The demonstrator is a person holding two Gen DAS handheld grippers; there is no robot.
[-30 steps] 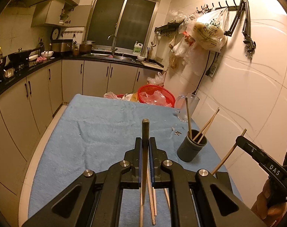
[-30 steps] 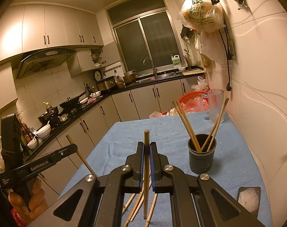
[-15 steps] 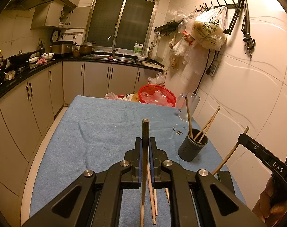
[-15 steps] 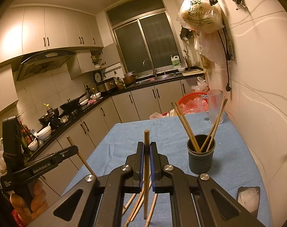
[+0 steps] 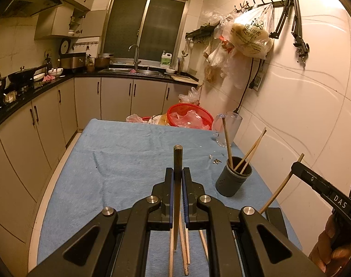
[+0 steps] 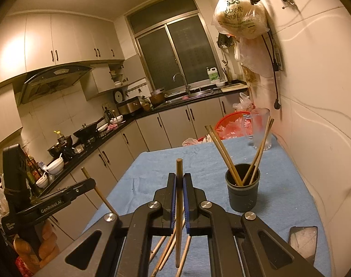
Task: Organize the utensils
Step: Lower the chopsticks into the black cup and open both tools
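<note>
My left gripper (image 5: pixel 177 173) is shut on a chopstick (image 5: pixel 177 159) that stands nearly upright between its blue pads. My right gripper (image 6: pixel 179 179) is likewise shut on a second chopstick (image 6: pixel 179 168). Both hang above the blue table cloth (image 5: pixel 129 161). A dark grey cup (image 5: pixel 233 180) holding several chopsticks stands to the right of both grippers; in the right wrist view the cup (image 6: pixel 242 191) is just right of my fingers. Loose chopsticks (image 5: pixel 183 242) lie on the cloth under the grippers. In the left wrist view the right gripper (image 5: pixel 297 168) shows at the right edge with its chopstick.
A clear glass jug (image 5: pixel 228 127) and a red basket (image 5: pixel 189 117) with plastic bags stand at the table's far end. A dark phone (image 6: pixel 302 242) lies at the near right. A white wall runs along the right; cabinets and counter on the left.
</note>
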